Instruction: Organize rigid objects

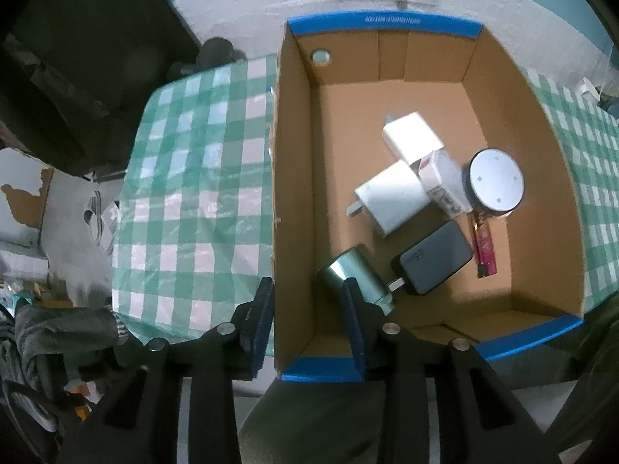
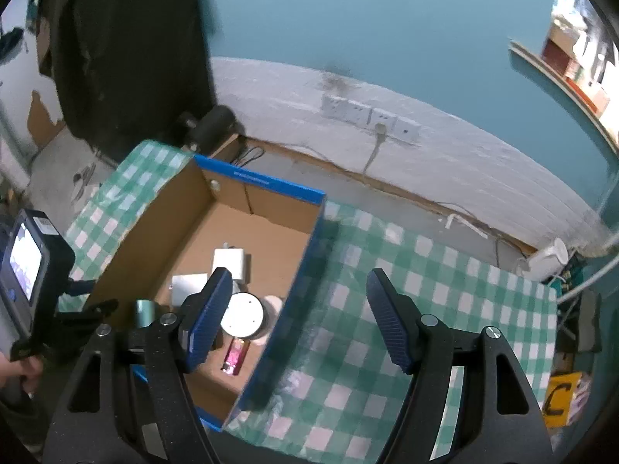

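1. Things to tidy all lie inside the cardboard box [image 1: 294,201] on the checked tablecloth [image 1: 193,193]: two white chargers [image 1: 392,197], a small white carton [image 1: 441,178], a round silver puck [image 1: 496,182], a dark power bank [image 1: 433,257], a pink stick [image 1: 485,247] and a shiny metal can [image 1: 354,274].
2. They all look hard and stiff, so I think none will squash. The chargers and carton look light. The power bank may be heavier.
3. The can and the puck look smooth and might slip. I would pinch the can across its round sides. The chargers and the power bank are best held on their flat sides.
4. The left gripper [image 1: 307,321] has its fingers apart and holds nothing. One finger is outside the box wall and one is inside, right by the can.
5. The right gripper [image 2: 300,317] is wide apart and empty too. It hangs over the right edge of the box.
6. Hard to see: the left gripper finger hides part of the can. The carton hides part of one charger. In the right view a finger covers some of the things. The box walls hide the near corners. The letters on the things are too blurry to read.
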`<action>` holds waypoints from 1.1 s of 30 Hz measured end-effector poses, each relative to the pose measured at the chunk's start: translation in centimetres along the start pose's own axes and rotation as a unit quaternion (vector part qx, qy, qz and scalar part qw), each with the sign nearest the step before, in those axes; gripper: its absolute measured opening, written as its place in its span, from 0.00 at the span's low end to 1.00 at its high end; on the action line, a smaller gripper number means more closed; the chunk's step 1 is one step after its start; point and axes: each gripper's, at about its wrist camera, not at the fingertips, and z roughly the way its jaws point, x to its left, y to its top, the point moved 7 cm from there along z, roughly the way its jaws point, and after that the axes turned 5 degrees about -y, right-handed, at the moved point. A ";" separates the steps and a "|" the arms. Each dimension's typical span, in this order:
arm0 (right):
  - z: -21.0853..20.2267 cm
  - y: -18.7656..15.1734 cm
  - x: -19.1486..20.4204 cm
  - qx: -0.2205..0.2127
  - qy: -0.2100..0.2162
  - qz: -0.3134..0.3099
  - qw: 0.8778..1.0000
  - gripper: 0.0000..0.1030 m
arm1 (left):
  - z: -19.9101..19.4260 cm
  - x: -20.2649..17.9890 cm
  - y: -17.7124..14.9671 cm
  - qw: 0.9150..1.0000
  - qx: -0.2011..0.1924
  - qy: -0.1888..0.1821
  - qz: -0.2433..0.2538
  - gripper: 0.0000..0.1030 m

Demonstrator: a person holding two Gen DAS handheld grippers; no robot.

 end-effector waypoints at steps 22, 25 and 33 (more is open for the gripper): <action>-13.3 -3.5 -8.2 -0.132 -0.106 0.128 0.977 0.73 | -17.1 -8.7 2.5 0.965 -0.253 -0.051 0.043 0.92; -14.7 -3.8 -8.7 -0.145 -0.110 0.135 0.974 0.73 | -18.9 -9.4 2.1 0.958 -0.277 -0.053 0.048 0.94; -16.5 -4.6 -9.0 -0.165 -0.117 0.143 0.969 0.73 | -22.4 -9.4 1.1 0.946 -0.319 -0.047 0.039 0.99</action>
